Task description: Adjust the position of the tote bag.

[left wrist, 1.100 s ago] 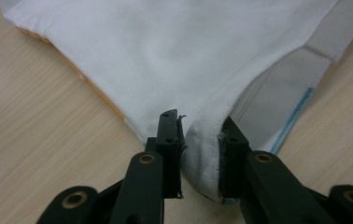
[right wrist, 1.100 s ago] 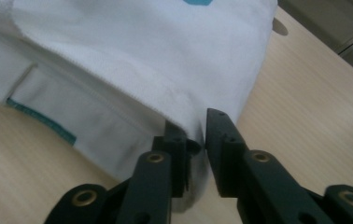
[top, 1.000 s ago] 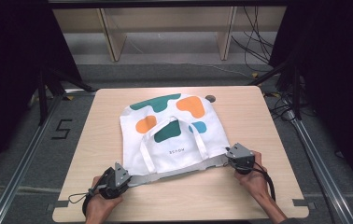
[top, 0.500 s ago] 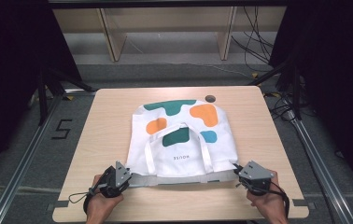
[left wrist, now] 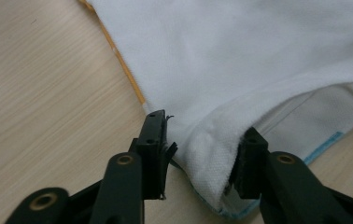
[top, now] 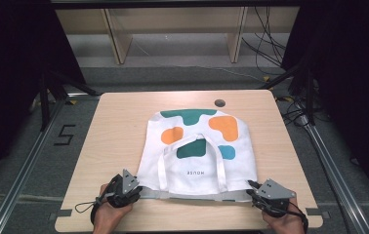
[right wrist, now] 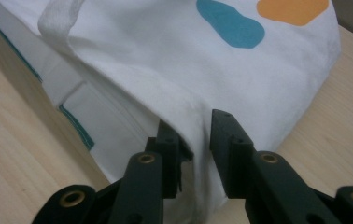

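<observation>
A white tote bag (top: 197,146) with green, orange and blue blobs lies flat on the wooden table (top: 119,126), its handles (top: 162,168) on top and its opening toward the near edge. My left gripper (top: 136,187) is at the bag's near left corner. Its jaws (left wrist: 205,133) have just been opening, and the folded corner (left wrist: 207,154) sits loosely between them. My right gripper (top: 252,187) is at the near right corner. Its jaws (right wrist: 194,123) have also just been opening, with the hem fold (right wrist: 195,140) slack between them.
A dark round hole (top: 219,103) marks the table just beyond the bag's far edge. Bare tabletop runs to the left and right of the bag. A wooden shelf frame (top: 119,44) stands behind the table, with cables (top: 265,48) on the floor.
The bag has been drawn toward the near edge and stretched flat. The right gripper moved right and nearer with its corner. Both grippers' jaws have parted from the fabric.
</observation>
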The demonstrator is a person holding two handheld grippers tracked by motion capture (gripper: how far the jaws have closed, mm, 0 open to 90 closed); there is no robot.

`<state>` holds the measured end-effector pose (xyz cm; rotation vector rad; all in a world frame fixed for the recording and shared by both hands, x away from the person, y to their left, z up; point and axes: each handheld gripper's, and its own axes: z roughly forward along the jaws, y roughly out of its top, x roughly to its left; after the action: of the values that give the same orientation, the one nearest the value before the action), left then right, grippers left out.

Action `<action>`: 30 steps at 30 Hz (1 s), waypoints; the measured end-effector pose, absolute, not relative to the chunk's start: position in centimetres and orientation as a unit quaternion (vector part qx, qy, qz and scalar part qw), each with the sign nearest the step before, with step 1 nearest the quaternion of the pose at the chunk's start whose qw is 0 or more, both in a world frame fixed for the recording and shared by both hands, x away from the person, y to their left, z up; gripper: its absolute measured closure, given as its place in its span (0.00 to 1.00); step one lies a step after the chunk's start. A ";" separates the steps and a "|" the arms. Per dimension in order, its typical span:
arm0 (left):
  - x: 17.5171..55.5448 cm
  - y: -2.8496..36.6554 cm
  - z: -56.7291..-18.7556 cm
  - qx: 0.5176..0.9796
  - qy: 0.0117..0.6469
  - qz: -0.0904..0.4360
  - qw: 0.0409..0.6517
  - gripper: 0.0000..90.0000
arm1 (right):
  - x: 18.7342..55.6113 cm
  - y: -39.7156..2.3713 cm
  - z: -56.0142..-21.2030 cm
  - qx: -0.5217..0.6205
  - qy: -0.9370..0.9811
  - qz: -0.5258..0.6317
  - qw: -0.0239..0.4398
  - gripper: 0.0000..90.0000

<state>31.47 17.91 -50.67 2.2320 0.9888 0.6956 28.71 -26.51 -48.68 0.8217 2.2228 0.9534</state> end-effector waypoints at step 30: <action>33.1 17.6 -50.8 0.852 0.342 0.269 0.292 0.84 | 30.6 -26.1 -49.9 0.314 0.851 0.301 0.294 0.83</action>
<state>33.11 17.62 -50.82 2.2699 0.9113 0.7170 30.64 -26.08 -49.86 0.8370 2.2656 0.8026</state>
